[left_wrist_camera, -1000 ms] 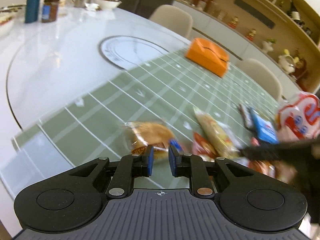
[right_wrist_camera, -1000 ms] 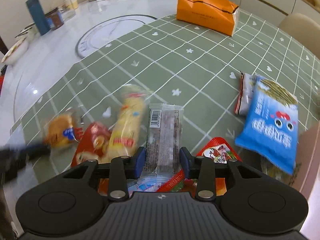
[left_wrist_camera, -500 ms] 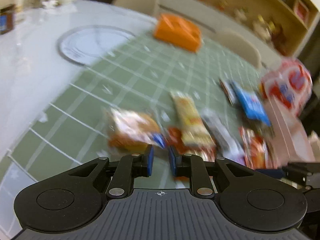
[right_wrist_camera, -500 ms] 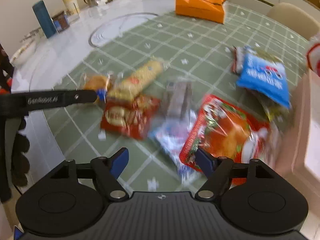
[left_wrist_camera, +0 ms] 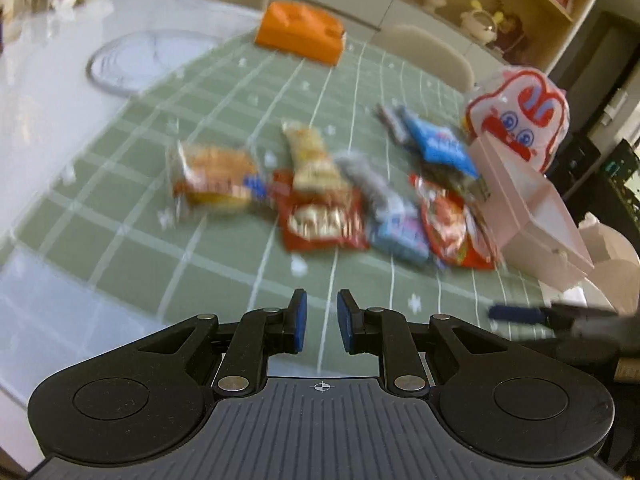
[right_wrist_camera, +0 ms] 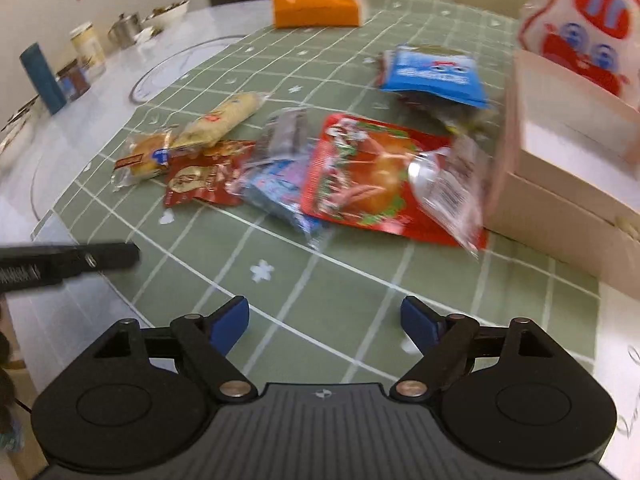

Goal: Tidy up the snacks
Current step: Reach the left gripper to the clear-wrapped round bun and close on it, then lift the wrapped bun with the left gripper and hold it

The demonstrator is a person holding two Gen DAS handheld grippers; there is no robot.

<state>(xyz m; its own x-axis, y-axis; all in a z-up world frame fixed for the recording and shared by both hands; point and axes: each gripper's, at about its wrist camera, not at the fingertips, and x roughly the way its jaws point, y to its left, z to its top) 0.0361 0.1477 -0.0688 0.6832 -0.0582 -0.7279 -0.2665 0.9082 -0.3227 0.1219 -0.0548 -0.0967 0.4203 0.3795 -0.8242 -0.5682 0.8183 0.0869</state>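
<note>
Looking along the left gripper [left_wrist_camera: 319, 322], its blue-padded fingers [left_wrist_camera: 299, 320] are clenched almost together with nothing between them, hanging over bare green checked tablecloth [left_wrist_camera: 224, 120] on the white round bench [left_wrist_camera: 44, 92]. Taking the pale pink open cardboard box [left_wrist_camera: 528, 200] as landmark: the snack heap lies just left of it, all on the cloth. Nearest the box is a red foil pouch [left_wrist_camera: 452, 220], then a pale blue packet [left_wrist_camera: 400, 236], a red-and-gold sachet [left_wrist_camera: 324, 220], a long yellow biscuit pack [left_wrist_camera: 308, 156] and, farthest left, a clear-wrapped bun [left_wrist_camera: 212, 180]. A blue crisp bag [left_wrist_camera: 440, 144] lies behind the heap, close to the box. Blur makes the labels unreadable, so these kinds are my best guess. An orange tissue pack [left_wrist_camera: 300, 32] sits well beyond.

From the right wrist, the right gripper [right_wrist_camera: 325, 320] has its fingers [right_wrist_camera: 230, 320] spreading apart, released, holding nothing, above empty cloth short of the heap. The box [right_wrist_camera: 560, 176] stands to the right; its white interior looks empty as far as shows. A white bag with a red cartoon print [right_wrist_camera: 580, 28] rises behind it. The red foil pouch [right_wrist_camera: 372, 172] touches or nearly touches the box wall.

Judging by this, sorting has barely begun: every snack in sight is outside the box, and all of them remain to be picked and placed.
</note>
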